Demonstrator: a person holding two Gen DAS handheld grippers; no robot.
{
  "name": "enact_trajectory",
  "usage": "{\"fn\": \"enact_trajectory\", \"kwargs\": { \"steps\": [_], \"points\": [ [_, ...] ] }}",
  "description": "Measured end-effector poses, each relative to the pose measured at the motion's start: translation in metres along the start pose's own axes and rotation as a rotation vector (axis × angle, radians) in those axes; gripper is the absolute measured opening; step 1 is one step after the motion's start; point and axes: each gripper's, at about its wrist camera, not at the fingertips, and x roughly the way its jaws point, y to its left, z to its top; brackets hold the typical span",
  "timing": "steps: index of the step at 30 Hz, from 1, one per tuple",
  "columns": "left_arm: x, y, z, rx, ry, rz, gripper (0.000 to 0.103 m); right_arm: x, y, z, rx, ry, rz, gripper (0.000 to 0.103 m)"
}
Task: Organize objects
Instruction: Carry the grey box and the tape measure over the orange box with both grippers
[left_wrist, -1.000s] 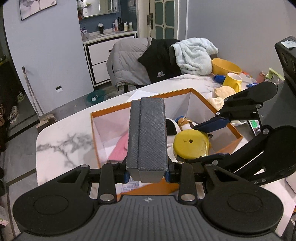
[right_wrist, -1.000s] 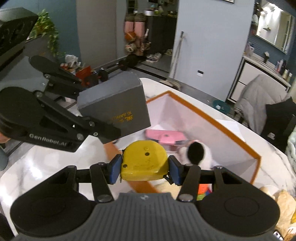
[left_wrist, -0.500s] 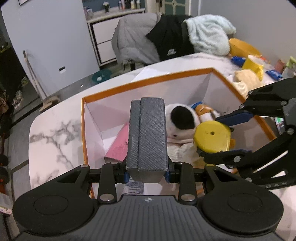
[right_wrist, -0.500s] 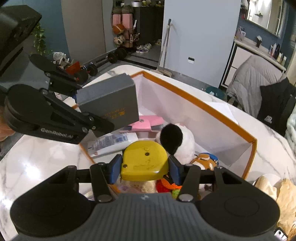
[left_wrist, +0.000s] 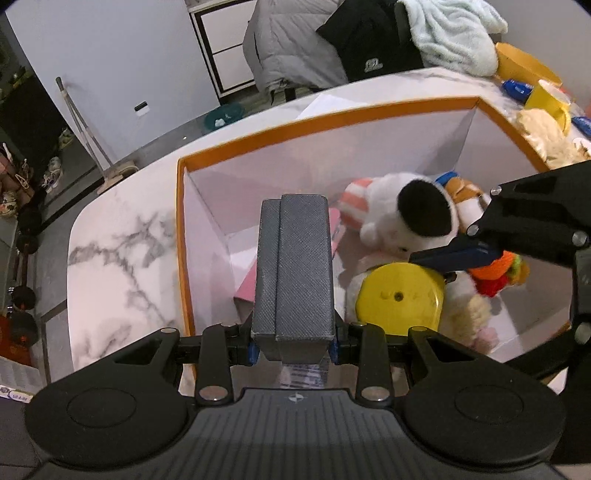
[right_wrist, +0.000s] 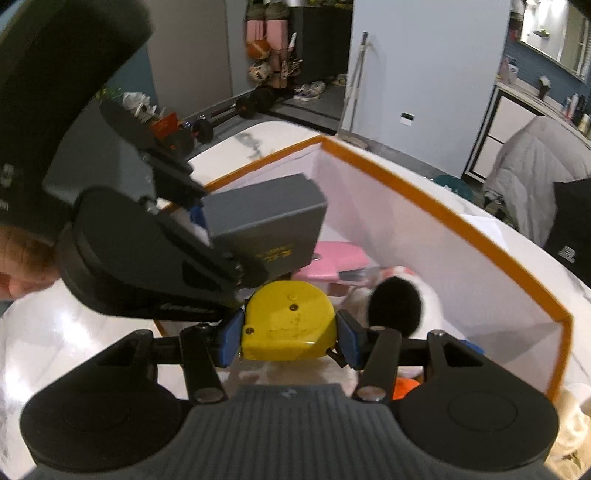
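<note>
Grey case (left_wrist: 293, 269) sitting clamped in left gripper (left_wrist: 293, 349), blue pads pressing both its sides, long axis pointing forward — hanging above the left part of the box (left_wrist: 321, 118), over a pink item (left_wrist: 246, 286) lying on the box floor. Yellow tape measure (right_wrist: 289, 320) sitting clamped in right gripper (right_wrist: 289, 338), pads tight on both flanks, flat face up, hanging over the plush pile inside the box. Seen from the left wrist, the tape measure (left_wrist: 400, 297) showing just right of the case, apart from it.

Lying in the box: white plush with a black ear (left_wrist: 410, 218), an orange-and-white plush (left_wrist: 463, 195) behind it, something orange and red (left_wrist: 496, 273) toward the right wall.

Box sitting on a marble table (left_wrist: 118, 258) — orange rim, white walls inside. Beyond the far edge, a grey jacket (left_wrist: 284, 44) and pale towel (left_wrist: 454, 33) draping over a chair; yellow mug (left_wrist: 550, 101) and yellow bowl (left_wrist: 524, 64) sitting at far right.
</note>
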Motion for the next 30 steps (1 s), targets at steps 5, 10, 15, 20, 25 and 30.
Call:
{"fn": "enact_trajectory", "kwargs": {
  "steps": [5, 10, 15, 20, 25, 30],
  "points": [
    [0.004, 0.001, 0.001, 0.006, -0.017, 0.012, 0.039, 0.008, -0.006, 0.002, 0.029, -0.002, 0.006, 0.056],
    [0.006, 0.0, 0.003, 0.018, -0.021, 0.02, 0.039, 0.01, -0.012, 0.001, 0.062, -0.001, 0.045, 0.056],
    [0.006, -0.001, 0.005, 0.03, -0.017, 0.03, 0.039, 0.009, -0.012, 0.001, 0.056, 0.001, 0.05, 0.056],
    [0.01, -0.005, 0.007, 0.065, -0.008, 0.064, 0.039, 0.011, -0.014, 0.003, 0.045, 0.015, 0.059, 0.056],
    [0.013, -0.01, 0.008, 0.088, -0.008, 0.096, 0.039, 0.013, -0.021, 0.002, 0.051, 0.026, 0.098, 0.056],
    [0.014, -0.012, 0.009, 0.103, 0.0, 0.106, 0.039, 0.012, -0.023, 0.002, 0.038, 0.025, 0.099, 0.056]
  ]
}}
